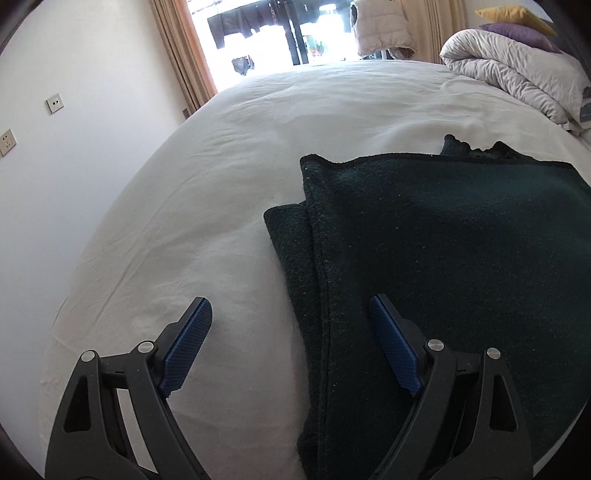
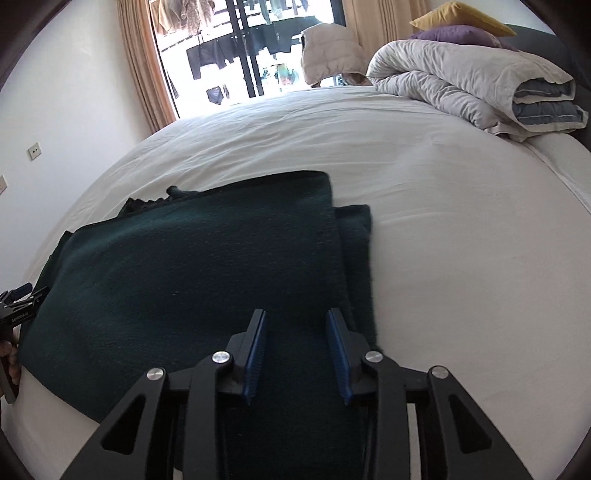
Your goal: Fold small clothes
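A dark green knitted garment (image 1: 443, 258) lies flat on the white bed, folded over itself with an under layer sticking out at its side edges; it also shows in the right wrist view (image 2: 192, 266). My left gripper (image 1: 291, 310) is open wide over the garment's left edge, one finger above the sheet, one above the cloth, holding nothing. My right gripper (image 2: 295, 317) is open over the garment's near right part, empty. The left gripper (image 2: 22, 295) shows at the far left edge of the right wrist view.
The white bed sheet (image 1: 229, 177) spreads around the garment. A rolled grey duvet (image 2: 461, 81) with purple and yellow pillows (image 2: 458, 33) lies at the far right. A wall with sockets (image 1: 54, 104) is on the left, a curtained balcony door (image 2: 251, 55) behind.
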A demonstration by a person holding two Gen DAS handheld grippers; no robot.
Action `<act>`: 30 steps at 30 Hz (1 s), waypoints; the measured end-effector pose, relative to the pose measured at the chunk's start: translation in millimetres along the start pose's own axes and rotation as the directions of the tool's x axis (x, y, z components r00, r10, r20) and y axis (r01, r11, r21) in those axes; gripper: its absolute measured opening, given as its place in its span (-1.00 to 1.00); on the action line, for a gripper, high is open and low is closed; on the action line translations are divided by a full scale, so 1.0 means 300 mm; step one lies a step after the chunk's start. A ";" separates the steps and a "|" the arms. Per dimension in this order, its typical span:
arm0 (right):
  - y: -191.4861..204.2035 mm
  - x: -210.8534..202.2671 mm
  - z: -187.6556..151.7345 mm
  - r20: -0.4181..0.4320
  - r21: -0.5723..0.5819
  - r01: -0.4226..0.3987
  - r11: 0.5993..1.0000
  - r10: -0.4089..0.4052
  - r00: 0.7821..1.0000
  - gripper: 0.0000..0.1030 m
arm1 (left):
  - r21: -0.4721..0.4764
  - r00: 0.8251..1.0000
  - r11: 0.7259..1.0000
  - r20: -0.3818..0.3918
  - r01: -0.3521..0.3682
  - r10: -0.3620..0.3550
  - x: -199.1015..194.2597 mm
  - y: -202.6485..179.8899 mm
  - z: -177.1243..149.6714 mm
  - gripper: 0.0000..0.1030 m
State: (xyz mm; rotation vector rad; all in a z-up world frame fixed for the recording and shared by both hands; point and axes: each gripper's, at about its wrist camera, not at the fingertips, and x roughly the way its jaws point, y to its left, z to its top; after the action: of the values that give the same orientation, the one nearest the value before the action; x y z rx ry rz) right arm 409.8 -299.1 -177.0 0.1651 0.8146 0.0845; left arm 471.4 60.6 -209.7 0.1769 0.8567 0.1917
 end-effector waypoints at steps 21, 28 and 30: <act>0.159 -0.058 -0.097 -0.059 -0.101 -0.045 0.994 0.039 0.997 -0.24 | -0.014 1.000 1.000 0.002 0.002 -0.002 0.011 -0.016 -0.005 0.71; 0.087 -0.120 -0.079 -0.016 -0.004 0.075 0.997 -0.075 0.997 -0.37 | -0.016 1.000 1.000 0.003 0.003 -0.003 0.005 -0.005 -0.011 0.71; 0.135 -0.146 -0.063 0.023 -0.006 0.018 1.000 -0.018 1.000 -0.37 | -0.018 1.000 1.000 0.003 0.005 -0.005 0.004 -0.005 -0.011 0.71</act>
State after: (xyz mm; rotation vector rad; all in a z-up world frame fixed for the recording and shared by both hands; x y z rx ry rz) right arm 365.6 -263.2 -151.0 0.1529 0.7929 0.0680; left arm 469.9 59.6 -213.1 0.1586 0.8526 0.1946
